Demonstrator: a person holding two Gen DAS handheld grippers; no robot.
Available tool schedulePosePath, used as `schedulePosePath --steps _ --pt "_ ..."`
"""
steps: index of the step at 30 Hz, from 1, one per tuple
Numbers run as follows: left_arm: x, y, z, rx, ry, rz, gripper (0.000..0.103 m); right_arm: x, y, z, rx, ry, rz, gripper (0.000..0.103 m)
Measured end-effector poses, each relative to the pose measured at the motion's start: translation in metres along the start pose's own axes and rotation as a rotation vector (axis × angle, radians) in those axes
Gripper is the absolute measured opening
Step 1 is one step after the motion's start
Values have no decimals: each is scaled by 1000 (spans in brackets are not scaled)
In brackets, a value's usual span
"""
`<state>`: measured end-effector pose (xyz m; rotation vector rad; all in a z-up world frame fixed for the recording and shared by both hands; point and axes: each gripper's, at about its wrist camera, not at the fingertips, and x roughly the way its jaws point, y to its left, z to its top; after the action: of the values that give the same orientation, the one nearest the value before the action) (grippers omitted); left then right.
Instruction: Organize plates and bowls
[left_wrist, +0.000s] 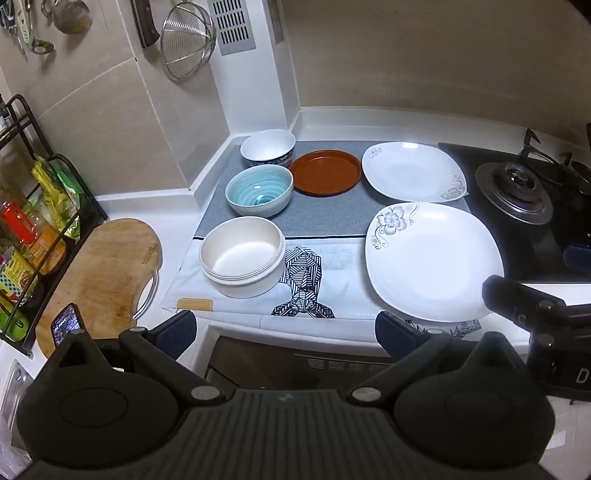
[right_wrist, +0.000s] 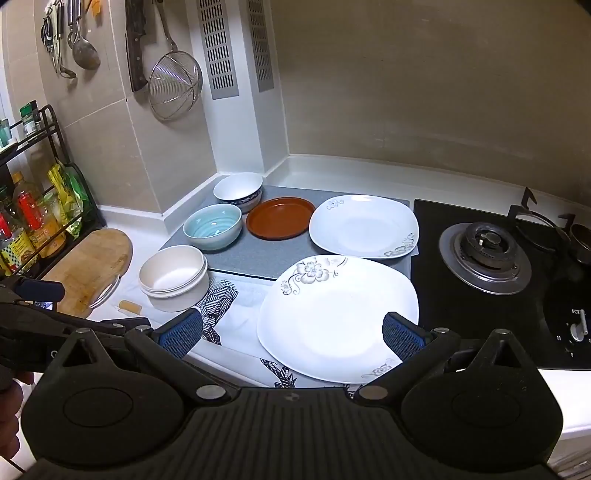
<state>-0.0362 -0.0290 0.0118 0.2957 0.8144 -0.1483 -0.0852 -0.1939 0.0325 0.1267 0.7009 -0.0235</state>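
Note:
On the counter mat lie two white flowered plates, the near large plate (left_wrist: 434, 260) (right_wrist: 340, 314) and the far plate (left_wrist: 412, 171) (right_wrist: 364, 226). A brown plate (left_wrist: 325, 171) (right_wrist: 279, 218) sits behind, beside a blue-patterned white bowl (left_wrist: 268, 147) (right_wrist: 238, 192). A teal bowl (left_wrist: 259, 189) (right_wrist: 212, 227) and stacked cream bowls (left_wrist: 242, 256) (right_wrist: 173, 277) stand in front of that bowl. My left gripper (left_wrist: 286, 334) hangs open before the counter edge, holding nothing. My right gripper (right_wrist: 291, 334) is open above the near plate's front part, not touching it.
A wooden cutting board (left_wrist: 99, 273) (right_wrist: 90, 269) and a black rack of bottles and packets (left_wrist: 33, 229) (right_wrist: 37, 218) stand at left. A gas hob with burner (left_wrist: 515, 192) (right_wrist: 485, 256) lies at right. A strainer (right_wrist: 175, 86) and knife hang on the wall.

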Motion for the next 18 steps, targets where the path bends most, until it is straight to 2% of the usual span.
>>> schedulePosePath --steps 18 --pt "4 -7 6 -8 16 -11 103 3 -9 -2 8 12 7 103"
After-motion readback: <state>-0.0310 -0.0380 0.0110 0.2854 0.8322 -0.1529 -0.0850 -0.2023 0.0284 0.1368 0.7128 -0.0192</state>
